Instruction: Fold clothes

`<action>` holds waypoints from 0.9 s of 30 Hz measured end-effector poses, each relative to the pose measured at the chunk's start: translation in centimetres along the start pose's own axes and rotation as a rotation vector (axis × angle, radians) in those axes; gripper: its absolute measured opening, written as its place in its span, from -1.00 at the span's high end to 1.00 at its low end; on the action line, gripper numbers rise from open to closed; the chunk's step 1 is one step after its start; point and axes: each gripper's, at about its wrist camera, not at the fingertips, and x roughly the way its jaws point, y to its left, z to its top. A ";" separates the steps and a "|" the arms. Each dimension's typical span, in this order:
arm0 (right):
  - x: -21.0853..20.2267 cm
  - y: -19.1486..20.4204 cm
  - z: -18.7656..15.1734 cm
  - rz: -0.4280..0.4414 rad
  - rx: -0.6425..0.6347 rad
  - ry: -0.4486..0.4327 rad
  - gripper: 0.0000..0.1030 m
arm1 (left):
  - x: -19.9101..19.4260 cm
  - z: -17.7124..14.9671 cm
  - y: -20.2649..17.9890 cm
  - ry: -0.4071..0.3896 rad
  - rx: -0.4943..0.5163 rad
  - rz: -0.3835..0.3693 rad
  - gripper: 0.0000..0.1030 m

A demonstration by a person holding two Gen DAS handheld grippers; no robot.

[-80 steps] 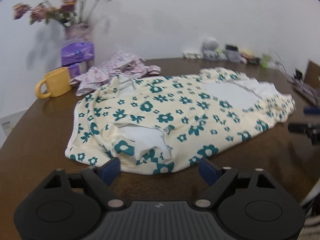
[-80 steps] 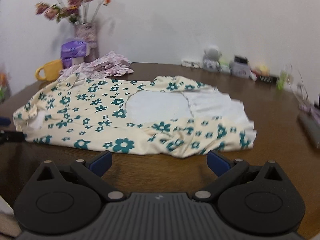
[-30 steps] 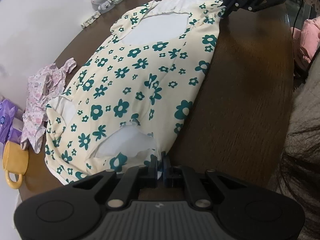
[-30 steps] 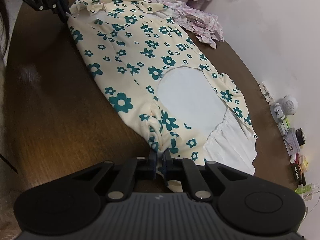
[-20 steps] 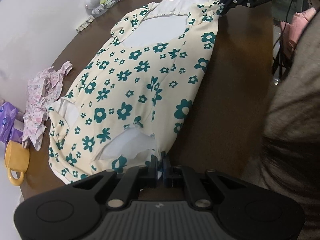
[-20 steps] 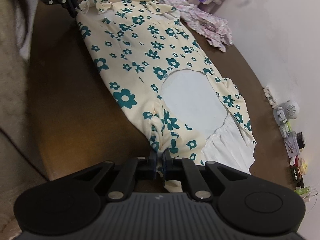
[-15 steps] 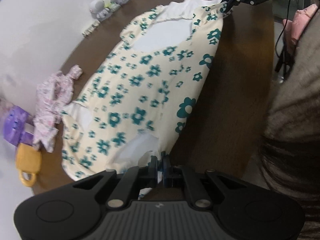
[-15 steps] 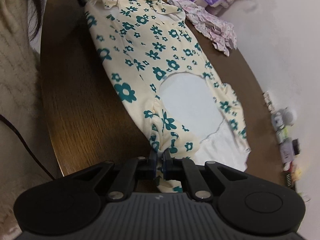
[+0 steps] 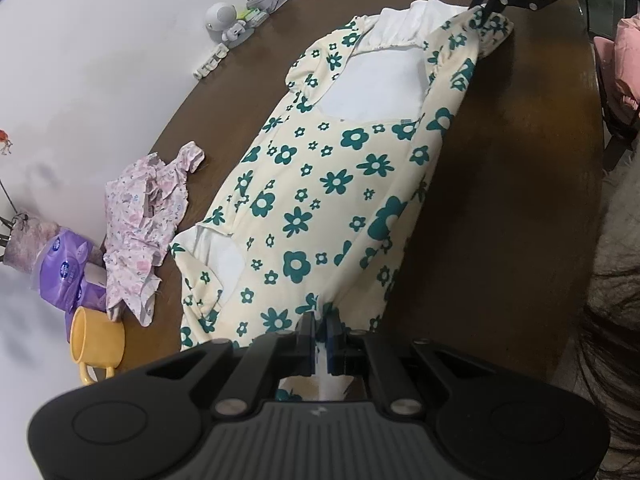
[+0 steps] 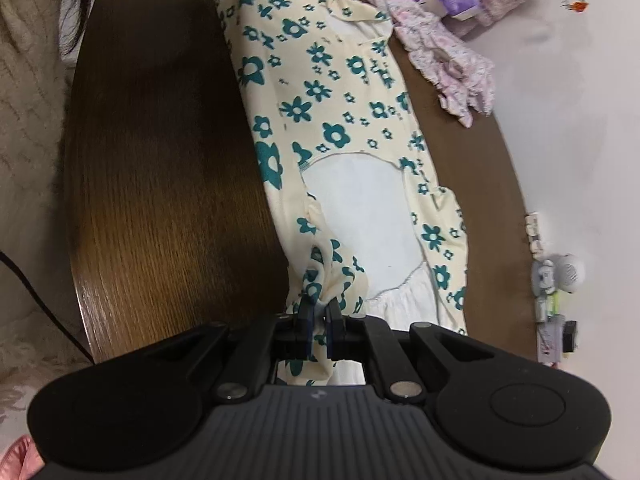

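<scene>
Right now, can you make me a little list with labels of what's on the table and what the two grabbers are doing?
table: brown wood
main garment: cream flowered dress, stretched lengthwise between the grippers
left gripper: shut on the dress's near edge
right gripper: shut on the edge near the white neckline
beside the dress: crumpled pink garment
mug: yellow mug, next to purple tissue packs
by the wall: small white robot toy
</scene>
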 end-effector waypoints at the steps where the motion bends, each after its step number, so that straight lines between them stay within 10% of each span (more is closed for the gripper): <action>1: 0.3 -0.1 0.1 0.013 -0.006 0.005 0.91 | 0.1 0.1 0.0 0.002 0.002 0.000 0.92; 16: 1.9 -1.6 0.4 0.286 -0.030 0.025 0.90 | 0.9 -0.3 -1.1 0.017 0.009 -0.112 0.92; 20: 2.8 0.2 -0.1 0.233 -0.022 0.023 0.83 | 1.6 -1.1 -1.8 0.012 -0.035 -0.114 0.92; 24: 2.8 1.2 -1.2 0.104 0.100 -0.047 0.15 | 2.1 -1.8 -2.1 -0.001 -0.082 -0.086 0.85; 27: 2.5 2.3 -2.4 0.058 0.167 -0.083 0.11 | 2.1 -2.0 -2.3 -0.012 -0.098 -0.082 0.85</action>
